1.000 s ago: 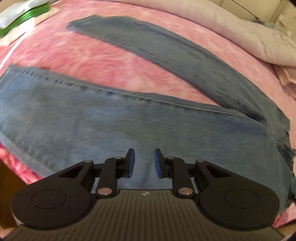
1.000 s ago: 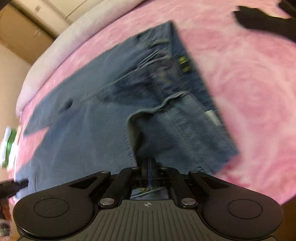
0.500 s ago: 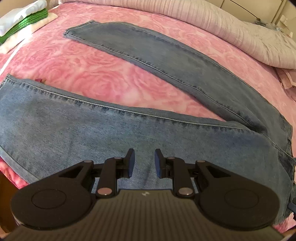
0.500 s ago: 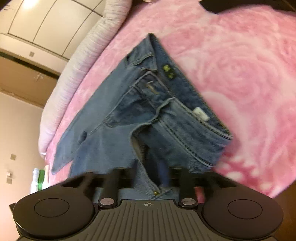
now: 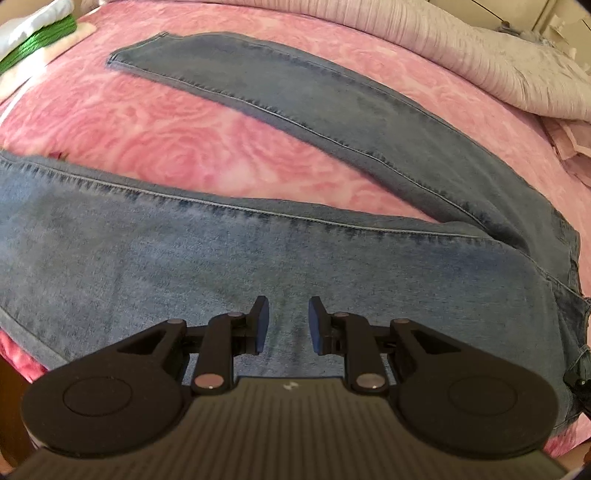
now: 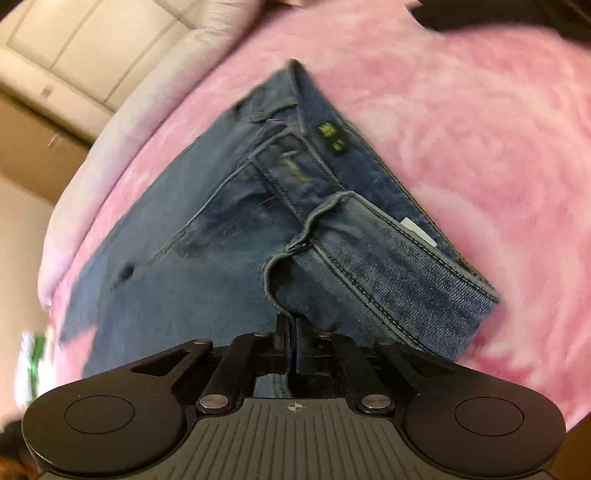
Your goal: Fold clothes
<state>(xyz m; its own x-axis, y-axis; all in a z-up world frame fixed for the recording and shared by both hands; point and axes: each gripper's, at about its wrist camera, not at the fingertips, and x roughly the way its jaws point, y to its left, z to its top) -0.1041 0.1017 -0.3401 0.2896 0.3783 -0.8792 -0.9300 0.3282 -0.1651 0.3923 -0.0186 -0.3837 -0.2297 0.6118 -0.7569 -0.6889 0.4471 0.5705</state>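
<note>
Blue jeans (image 5: 184,258) lie spread on a pink rose-patterned blanket (image 5: 166,147), legs splayed apart; the far leg (image 5: 332,110) runs diagonally toward the top left. My left gripper (image 5: 284,325) is open and empty, hovering just above the near leg. In the right wrist view the waist end of the jeans (image 6: 332,221) is lifted and bunched, with the waistband and green label showing. My right gripper (image 6: 291,343) is shut on the jeans' waistband edge.
A light grey-pink quilt (image 5: 498,55) lies along the far side of the bed. A folded stack of white and green cloth (image 5: 33,40) sits at the far left corner. A dark garment (image 6: 498,14) lies at the top right of the right wrist view.
The right gripper has kept hold of the waistband and shifted with it, and the view has tilted. The left gripper stays open over the near leg with slight camera drift.
</note>
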